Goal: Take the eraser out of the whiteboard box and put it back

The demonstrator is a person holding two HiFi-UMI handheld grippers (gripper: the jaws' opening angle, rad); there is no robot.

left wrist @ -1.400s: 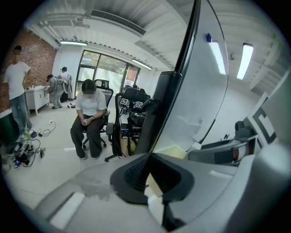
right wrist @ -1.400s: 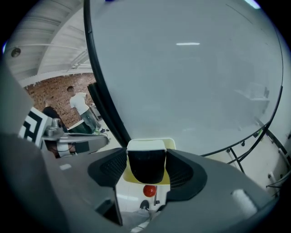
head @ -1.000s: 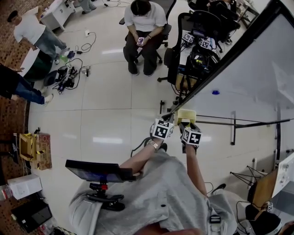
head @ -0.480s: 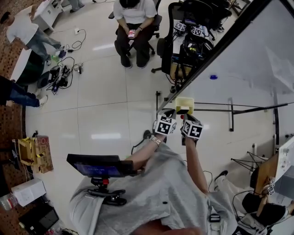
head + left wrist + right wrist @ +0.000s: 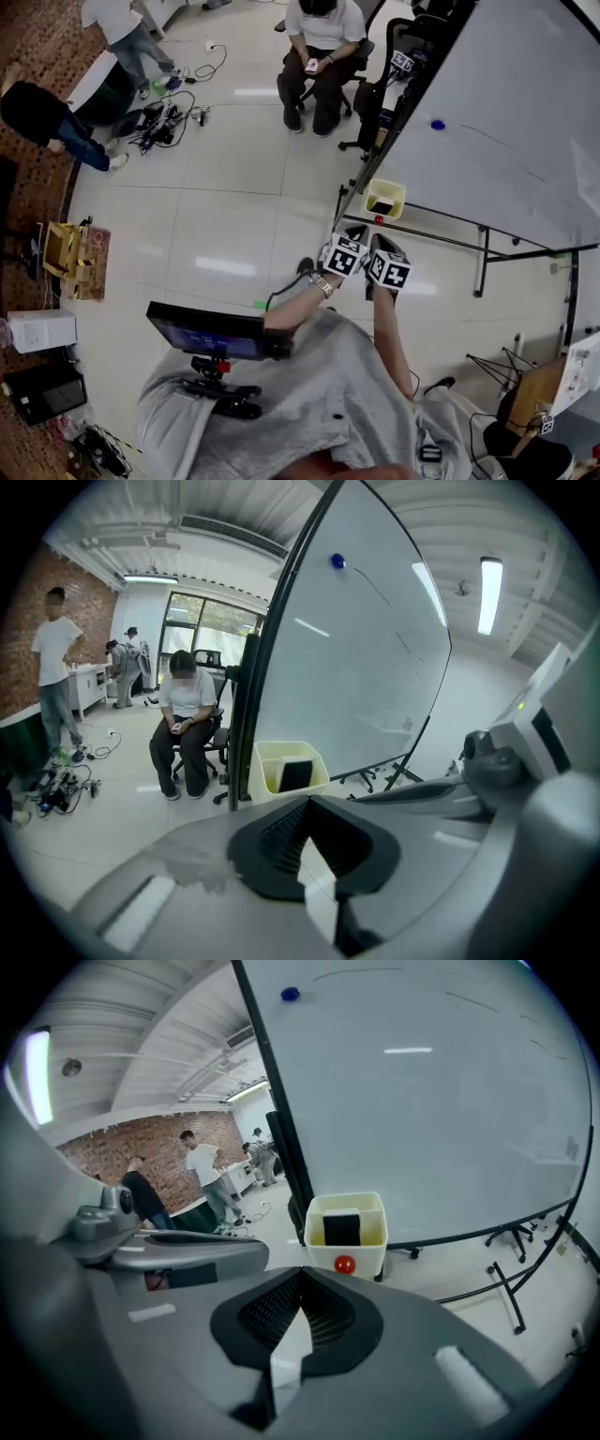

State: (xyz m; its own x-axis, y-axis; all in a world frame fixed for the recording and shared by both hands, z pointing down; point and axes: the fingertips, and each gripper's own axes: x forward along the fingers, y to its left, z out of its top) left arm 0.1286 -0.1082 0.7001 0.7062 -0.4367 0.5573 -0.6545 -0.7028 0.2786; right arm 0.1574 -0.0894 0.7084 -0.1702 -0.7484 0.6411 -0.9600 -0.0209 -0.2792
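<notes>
Jaws together on the right gripper (image 5: 302, 1279), pads meeting with nothing between them. That's new, because a second ago they stood wide. Same story on the left gripper (image 5: 309, 803): closed and empty.

Straight ahead of both sets of tips, and now well apart from them, sits the eraser (image 5: 343, 1229). It's a dark block standing upright inside the pale yellow box (image 5: 375, 1206), which hangs at the lower edge of the whiteboard (image 5: 422, 1101).

In the head view a second ago, both grippers were right up at that box. Now they've come back toward the person's body, and open floor shows between tips and box.

So my reading: the eraser has been let go in the box, the right jaws have snapped shut on air, and both hands are backing off. That looks like the tail of the put-back, with the task at or near its finish. From these pictures alone, though, I can't rule out a pull-away before a fresh reach.

Further out past the tips there's a small red dot (image 5: 344, 1265) on the box's front wall. High above it, a blue magnet (image 5: 290, 995) sits on the board.

Writing? None to read. The board shows only faint strokes and the box carries no label. The cubes on the grippers bear black-and-white square markers, not letters.
</notes>
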